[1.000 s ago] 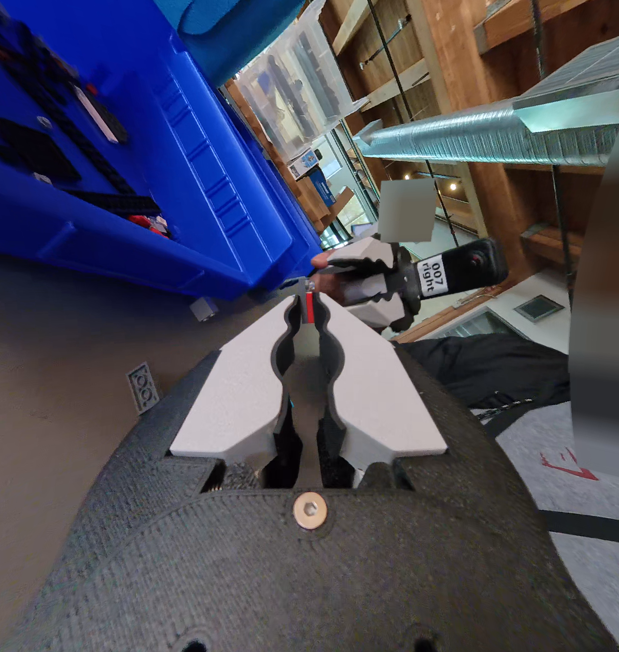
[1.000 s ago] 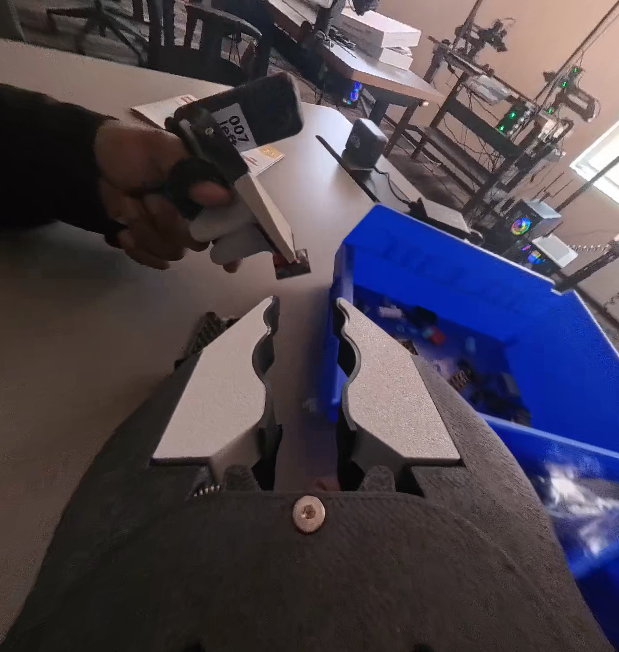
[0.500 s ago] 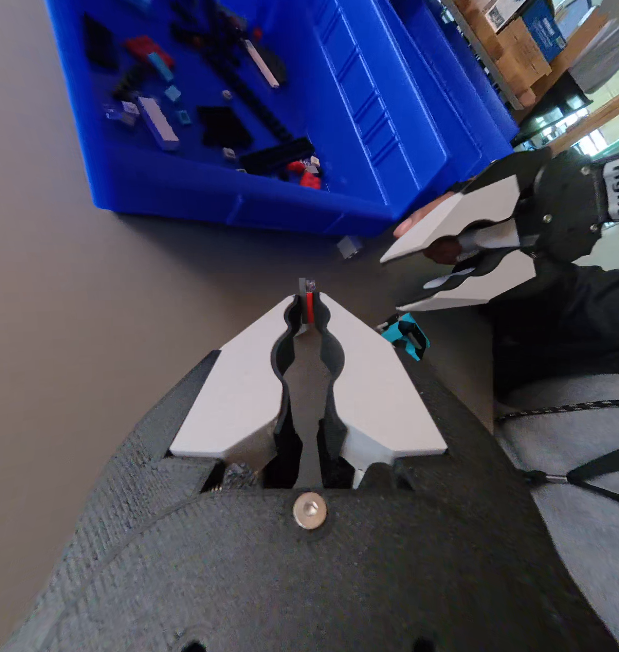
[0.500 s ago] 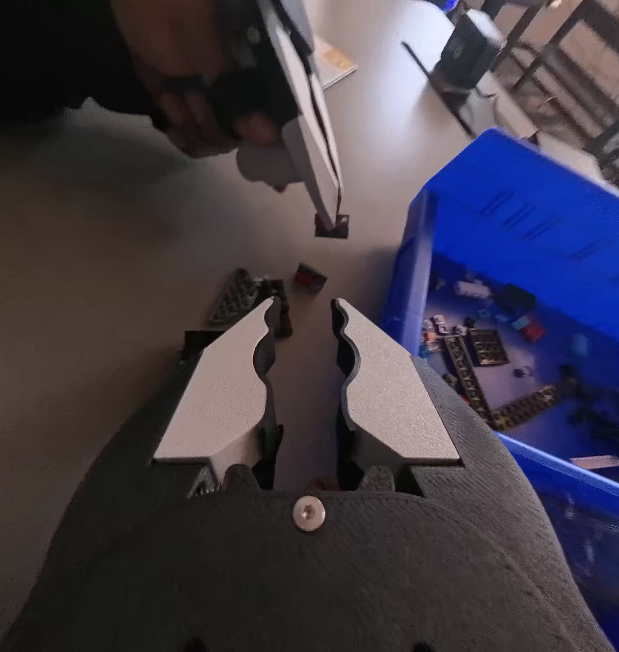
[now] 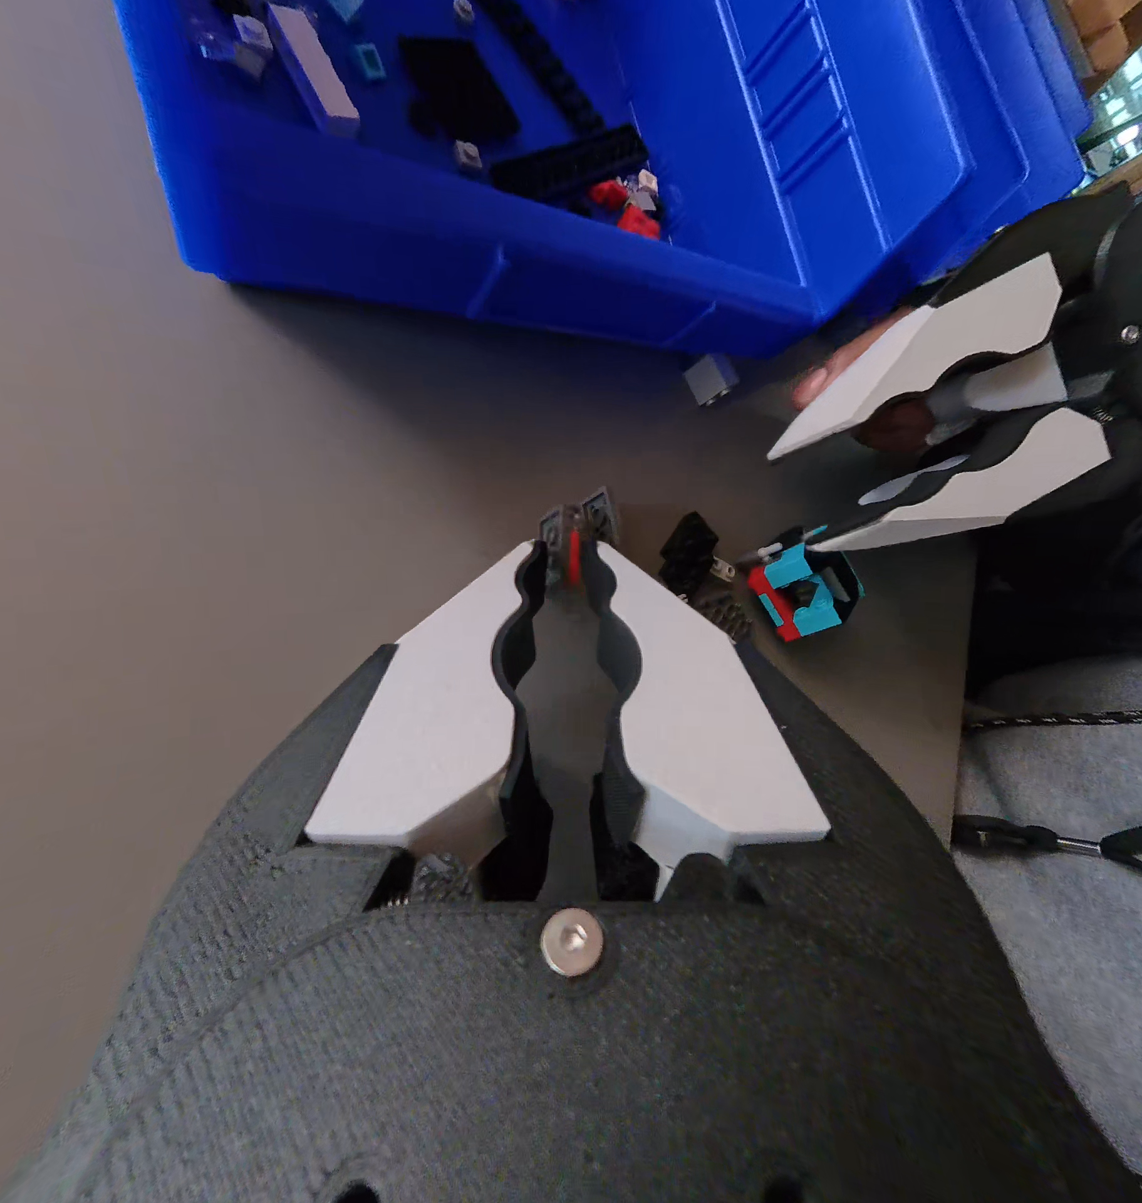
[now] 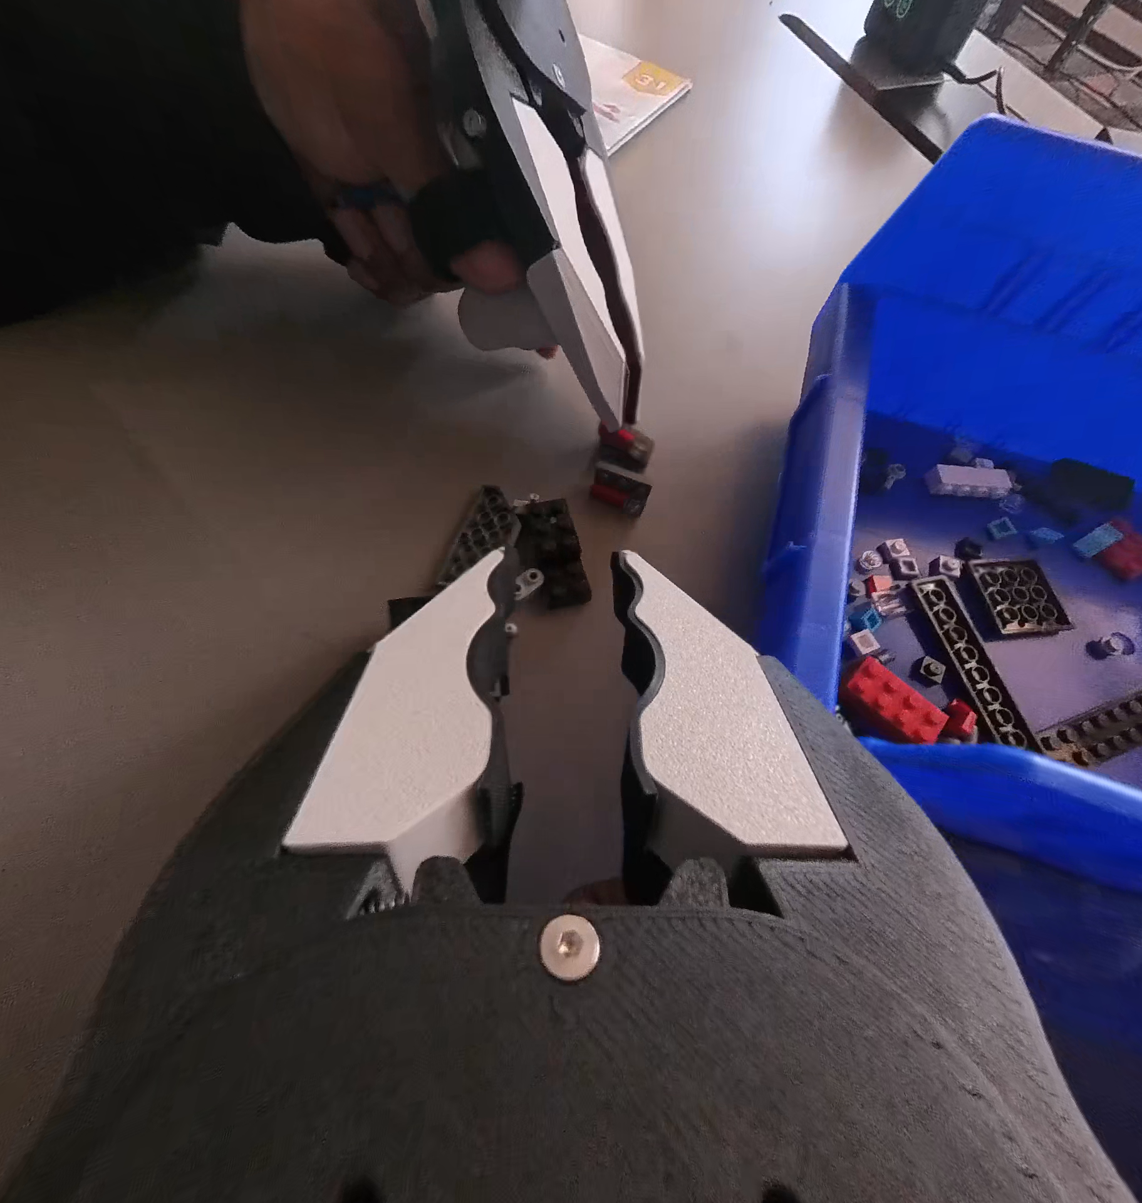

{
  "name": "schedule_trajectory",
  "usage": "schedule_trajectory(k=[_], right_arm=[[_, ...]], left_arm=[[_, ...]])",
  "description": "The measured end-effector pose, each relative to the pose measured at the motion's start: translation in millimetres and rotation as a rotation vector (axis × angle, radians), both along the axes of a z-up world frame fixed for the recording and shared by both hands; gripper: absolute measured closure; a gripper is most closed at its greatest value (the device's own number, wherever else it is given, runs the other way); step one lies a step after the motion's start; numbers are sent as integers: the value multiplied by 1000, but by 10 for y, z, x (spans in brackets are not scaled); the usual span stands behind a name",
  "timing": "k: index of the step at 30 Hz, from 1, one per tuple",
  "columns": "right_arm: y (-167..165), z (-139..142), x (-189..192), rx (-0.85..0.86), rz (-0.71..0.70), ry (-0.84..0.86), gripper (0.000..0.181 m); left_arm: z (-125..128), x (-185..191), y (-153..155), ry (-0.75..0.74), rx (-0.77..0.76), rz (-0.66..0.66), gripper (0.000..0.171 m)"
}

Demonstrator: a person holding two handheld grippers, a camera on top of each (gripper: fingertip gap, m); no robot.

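My left gripper (image 5: 571,553) is shut on a small grey-and-red brick piece (image 5: 576,558). In the right wrist view it (image 6: 622,426) holds that piece (image 6: 625,446) low over the table, just above or touching a similar red-and-grey piece (image 6: 620,493). My right gripper (image 6: 558,560) is open and empty, low over black plates (image 6: 552,553) and a dark wedge plate (image 6: 483,530). In the left wrist view it (image 5: 799,498) hangs open with its lower fingertip at a teal, red and black brick assembly (image 5: 805,595).
A blue bin (image 5: 490,280) with several loose bricks stands on the grey table, to the right in the right wrist view (image 6: 815,521). A small grey brick (image 5: 708,381) lies by its wall. A booklet (image 6: 626,97) and a black device (image 6: 913,32) lie farther back. The left gripper's tips are roughly 8 centimetres from the right gripper's.
My left gripper has tilted down from mid-air and lowered its brick piece to the table by the loose pieces. My right gripper has come down over the black plates, still open.
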State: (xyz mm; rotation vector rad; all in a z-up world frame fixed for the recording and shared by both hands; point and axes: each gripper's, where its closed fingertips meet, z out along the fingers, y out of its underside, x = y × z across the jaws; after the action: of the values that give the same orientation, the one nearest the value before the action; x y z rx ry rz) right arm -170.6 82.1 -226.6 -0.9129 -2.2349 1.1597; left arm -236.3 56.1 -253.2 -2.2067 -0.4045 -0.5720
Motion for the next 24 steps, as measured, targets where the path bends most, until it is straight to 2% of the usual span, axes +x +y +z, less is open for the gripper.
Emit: schedule_trajectory(k=[3,6,12,19,24], right_arm=[[-26,52,141,-45,17,6,149],[-23,16,315,-82,25,-21,142],[-51,-114,415,-54,40,-52,132],[-46,-101,414,-40,51,-54,130],[-69,-98,415,-64,68,-65,126]], left_arm=[[38,-42,10,44,15,5,149],[216,-40,38,81,94,-10,142],[494,201,95,54,248,-125,133],[604,376,154,17,354,-196,125],[555,491,161,53,345,-256,125]])
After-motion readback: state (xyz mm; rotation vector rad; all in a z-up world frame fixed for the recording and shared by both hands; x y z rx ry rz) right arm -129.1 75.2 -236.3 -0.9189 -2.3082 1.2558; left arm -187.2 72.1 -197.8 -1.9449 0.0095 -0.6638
